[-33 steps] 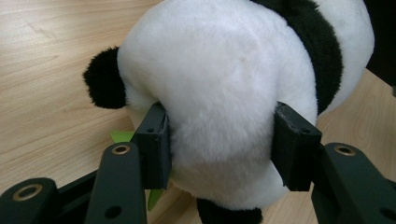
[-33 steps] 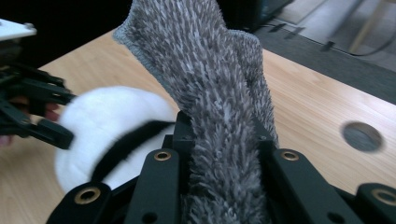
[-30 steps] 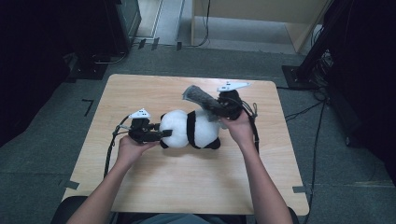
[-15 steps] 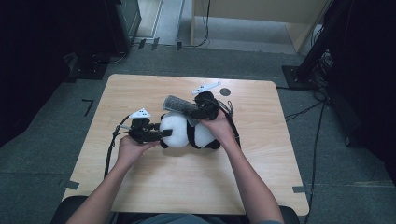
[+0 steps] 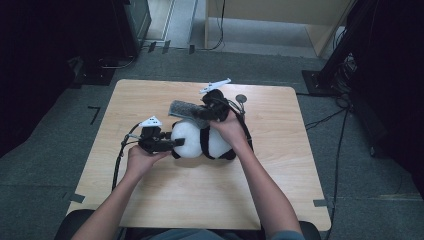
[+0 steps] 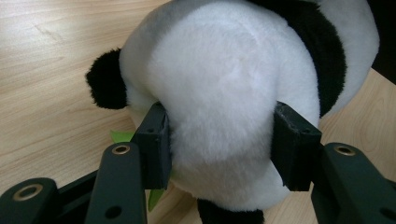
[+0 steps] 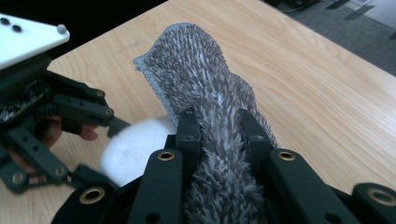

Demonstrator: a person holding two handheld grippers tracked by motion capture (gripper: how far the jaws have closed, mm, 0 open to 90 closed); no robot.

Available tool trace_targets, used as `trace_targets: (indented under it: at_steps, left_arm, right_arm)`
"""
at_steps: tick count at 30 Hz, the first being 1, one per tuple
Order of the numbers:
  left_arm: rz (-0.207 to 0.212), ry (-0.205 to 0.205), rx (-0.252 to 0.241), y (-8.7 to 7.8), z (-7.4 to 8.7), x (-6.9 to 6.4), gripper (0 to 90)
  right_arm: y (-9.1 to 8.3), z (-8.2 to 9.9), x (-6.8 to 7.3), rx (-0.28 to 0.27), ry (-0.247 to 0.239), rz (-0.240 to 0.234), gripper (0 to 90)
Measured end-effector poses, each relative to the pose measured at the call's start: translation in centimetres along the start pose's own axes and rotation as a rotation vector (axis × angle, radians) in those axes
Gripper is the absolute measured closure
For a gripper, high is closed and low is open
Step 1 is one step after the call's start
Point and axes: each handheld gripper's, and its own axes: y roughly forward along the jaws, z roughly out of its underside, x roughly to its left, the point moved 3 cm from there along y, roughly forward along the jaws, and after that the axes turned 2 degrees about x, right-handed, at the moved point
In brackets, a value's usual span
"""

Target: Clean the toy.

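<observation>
A black-and-white panda plush point(image 5: 192, 142) lies on the wooden table point(image 5: 280, 190). My left gripper point(image 5: 172, 144) comes in from the left and is shut on the plush's white rounded end point(image 6: 224, 84), its pads point(image 6: 156, 140) pressing into the fur on both sides. My right gripper point(image 5: 200, 112) is above the plush and shut on a grey shaggy cloth point(image 5: 182, 107). Its jaws have just been closing, with the cloth point(image 7: 196, 79) between them. The free end of the cloth sticks out past the fingertips over the white fur point(image 7: 135, 144), near the left gripper point(image 7: 70, 116).
A small round dark object point(image 5: 241, 98) lies on the table behind the right hand. A green piece point(image 6: 122, 136) peeks out from under the plush. Black cables trail from both grippers. Bare wood lies to the front and right, and dark equipment stands on the floor beyond.
My right gripper has carried the grey cloth leftward from the plush's right end to above its white left end. The left gripper and the plush have stayed put.
</observation>
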Motion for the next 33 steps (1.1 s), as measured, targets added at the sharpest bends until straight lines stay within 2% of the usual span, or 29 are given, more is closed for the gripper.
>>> trace_targets:
  at_steps: [4, 6, 9, 13, 15, 19, 25, 29, 33]
  left_arm:
    - [-0.004, -0.011, 0.009, 0.0, 0.0, 0.1, 47.1]
    - [-0.002, -0.015, 0.010, 0.0, 0.1, 0.2, 47.3]
    - [-0.006, -0.017, 0.009, 0.1, 0.1, 0.1, 47.7]
    - [-0.010, -0.009, 0.016, 0.1, -0.1, -0.1, 48.1]
    - [-0.007, -0.006, 0.012, 0.2, -0.1, -0.2, 48.2]
    - [-0.003, -0.007, 0.013, 0.3, -0.1, -0.2, 48.4]
    - [-0.003, -0.007, 0.011, 0.3, -0.1, -0.2, 48.4]
    - [-0.004, -0.007, 0.009, 0.3, -0.1, -0.2, 48.4]
    - [-0.004, -0.006, 0.006, 0.3, -0.1, -0.2, 48.4]
  right_arm:
    - [2.1, -0.3, 0.2, 0.077, -0.001, -0.033, 75.9]
    - [2.6, -0.1, 0.1, 0.092, 0.002, -0.047, 76.3]
    - [2.6, 0.5, -0.8, 0.112, 0.000, -0.015, 76.3]
    - [2.1, 1.3, -2.8, 0.153, 0.025, 0.044, 76.4]
    - [1.8, 1.9, -3.9, 0.156, 0.056, 0.038, 76.2]
    - [1.2, 2.5, -5.4, 0.150, 0.086, 0.063, 76.3]
    - [0.3, 3.2, -6.9, 0.135, 0.105, 0.093, 76.5]
    - [-0.3, 3.8, -8.0, 0.133, 0.144, 0.116, 76.5]
    - [-0.9, 4.8, -9.0, 0.116, 0.173, 0.116, 76.5]
